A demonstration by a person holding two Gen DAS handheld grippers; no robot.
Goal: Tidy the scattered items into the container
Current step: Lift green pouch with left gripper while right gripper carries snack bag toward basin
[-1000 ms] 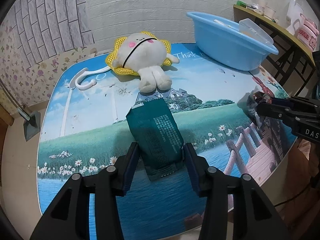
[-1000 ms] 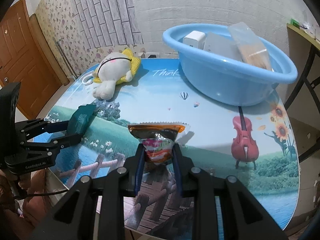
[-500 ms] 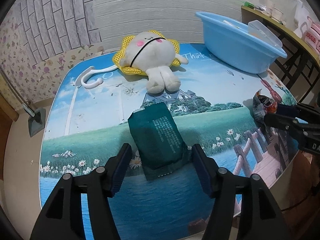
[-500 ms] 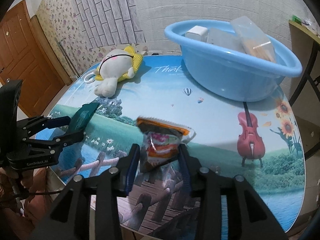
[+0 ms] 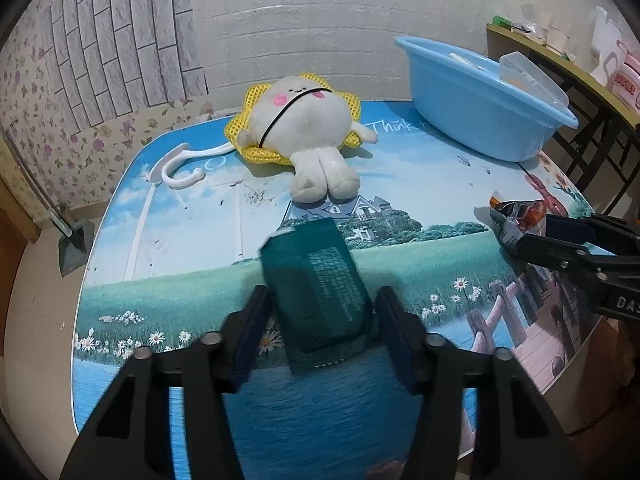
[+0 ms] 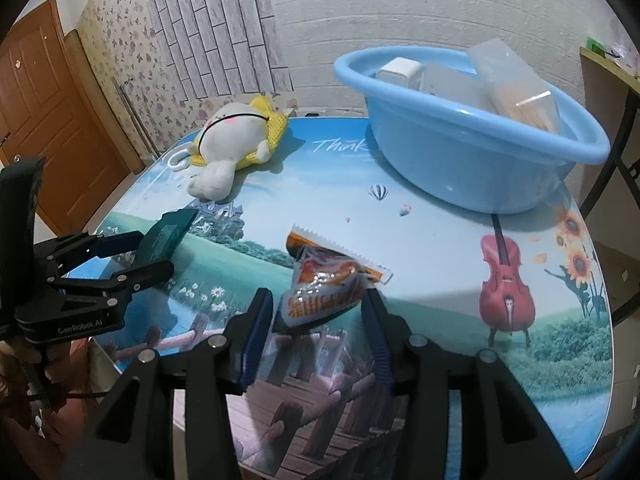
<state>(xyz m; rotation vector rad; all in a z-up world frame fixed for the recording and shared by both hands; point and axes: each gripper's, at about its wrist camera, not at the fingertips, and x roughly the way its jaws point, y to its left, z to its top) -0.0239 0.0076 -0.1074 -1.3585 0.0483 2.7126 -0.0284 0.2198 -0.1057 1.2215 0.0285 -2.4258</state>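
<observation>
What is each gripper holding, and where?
Left gripper, just closing, pinches green packet by its near end's sides. Right gripper, just opening, straddles snack packet, unclamped.

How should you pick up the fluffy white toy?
Grip the plush across its two legs, coming from the near table edge. It lies flat on its back with the legs pointing that way, close together and narrower than the round body, so they would likely fit between the tongs.
</observation>
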